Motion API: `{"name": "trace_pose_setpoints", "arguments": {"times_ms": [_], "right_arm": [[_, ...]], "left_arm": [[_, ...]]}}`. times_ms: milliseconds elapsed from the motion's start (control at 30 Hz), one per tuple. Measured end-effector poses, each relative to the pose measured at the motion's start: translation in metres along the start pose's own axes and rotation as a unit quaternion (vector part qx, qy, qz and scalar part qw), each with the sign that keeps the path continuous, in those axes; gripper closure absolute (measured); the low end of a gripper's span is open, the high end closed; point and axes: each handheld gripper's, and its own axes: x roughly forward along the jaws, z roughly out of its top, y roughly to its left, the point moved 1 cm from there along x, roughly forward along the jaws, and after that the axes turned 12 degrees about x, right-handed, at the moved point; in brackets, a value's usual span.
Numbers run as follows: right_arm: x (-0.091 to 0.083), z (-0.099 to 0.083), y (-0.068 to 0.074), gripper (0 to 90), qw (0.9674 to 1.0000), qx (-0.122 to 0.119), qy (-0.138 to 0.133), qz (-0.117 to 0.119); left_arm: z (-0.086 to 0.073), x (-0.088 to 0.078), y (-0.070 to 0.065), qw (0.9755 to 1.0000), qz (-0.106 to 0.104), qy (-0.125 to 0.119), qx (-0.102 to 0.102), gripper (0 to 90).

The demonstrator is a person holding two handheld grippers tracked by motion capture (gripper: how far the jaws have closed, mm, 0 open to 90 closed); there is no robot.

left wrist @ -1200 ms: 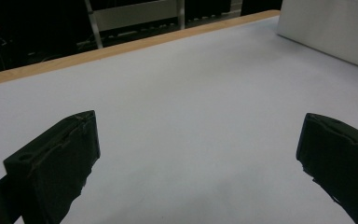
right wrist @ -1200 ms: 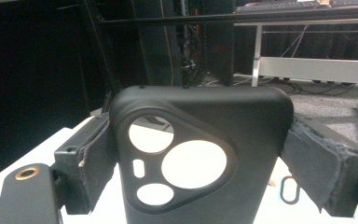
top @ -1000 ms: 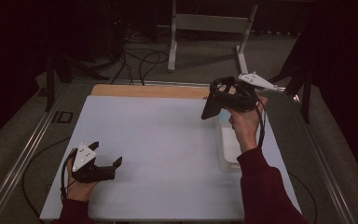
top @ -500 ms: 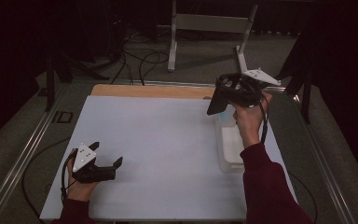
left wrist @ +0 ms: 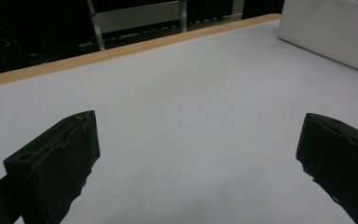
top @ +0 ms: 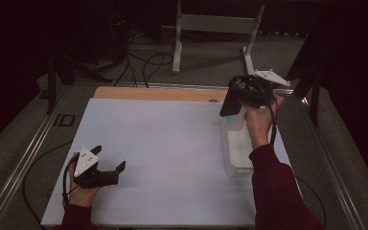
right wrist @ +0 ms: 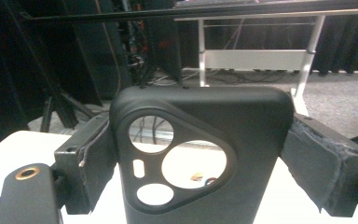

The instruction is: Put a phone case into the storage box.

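I carried my right gripper (top: 233, 98), clamped on the black phone case (top: 229, 101), a little farther toward the surface's (top: 172, 143) far right corner, raising it above the far end of the clear bin (top: 237, 143).

dim room, grey carpet floor (top: 345, 158), metal stand (top: 215, 24), floor cables (top: 143, 62).
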Motion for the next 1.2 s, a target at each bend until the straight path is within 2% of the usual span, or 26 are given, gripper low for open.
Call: {"name": "trace_pose_setpoints", "arguments": {"times_ms": [533,933,1200], "right_arm": [[0.009,-0.001,-0.015,14.4,0.9988,-0.016,0.006,-0.046],[0.018,-0.013,-0.027,14.2,0.9977,0.003,0.02,-0.065],[0.026,-0.022,-0.027,13.9,0.997,0.003,0.031,-0.07]], "left_arm": [[0.0,-0.002,0.001,1.0,0.006,-0.004,-0.003,0.0],[0.001,-0.003,0.001,1.0,0.007,-0.006,-0.002,0.0],[0.0,-0.003,0.002,0.9999,0.005,-0.012,-0.009,0.0]]}}
